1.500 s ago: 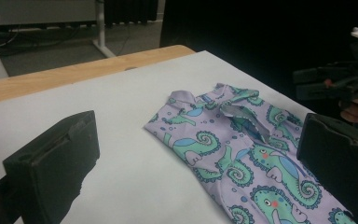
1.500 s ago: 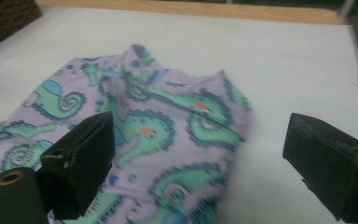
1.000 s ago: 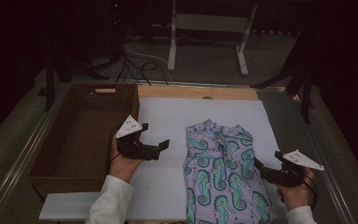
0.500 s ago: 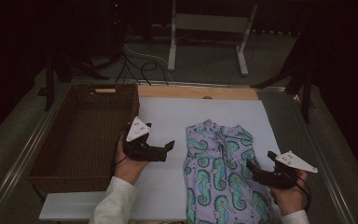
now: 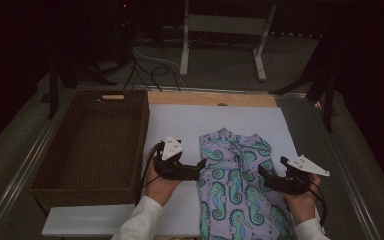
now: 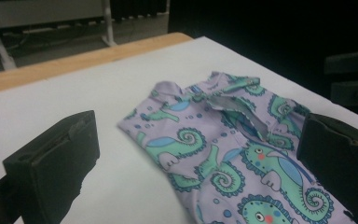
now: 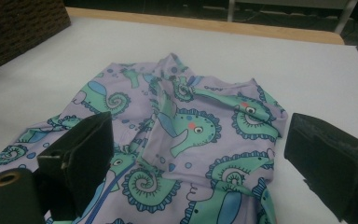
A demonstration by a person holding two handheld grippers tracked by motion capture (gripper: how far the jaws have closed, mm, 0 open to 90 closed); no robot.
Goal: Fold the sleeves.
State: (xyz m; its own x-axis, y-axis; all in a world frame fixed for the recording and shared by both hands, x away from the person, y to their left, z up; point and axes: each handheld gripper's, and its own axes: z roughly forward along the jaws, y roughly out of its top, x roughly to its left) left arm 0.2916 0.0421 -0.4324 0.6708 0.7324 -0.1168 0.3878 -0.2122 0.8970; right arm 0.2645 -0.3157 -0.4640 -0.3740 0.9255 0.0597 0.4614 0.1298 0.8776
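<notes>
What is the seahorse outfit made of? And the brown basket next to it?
The lilac baby garment with green seahorses looks like soft, matte knit cloth, probably cotton: it lies limp with small folds and no shine. The dark brown rectangular basket looks like woven wicker or rattan: its walls and floor show a tight plaited weave. Which plant fibre cannot be told.

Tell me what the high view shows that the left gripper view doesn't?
The high view alone takes in the brown wicker basket left of the white table, both of the person's hands, the left gripper and right gripper at either side of the garment, and a white stand on the floor behind. The left gripper view alone gives a close look at the garment's open front placket and its seahorse print, seen between that gripper's wide-open jaws. Both share the lilac seahorse garment lying flat, the white table, and its wooden far edge.
</notes>
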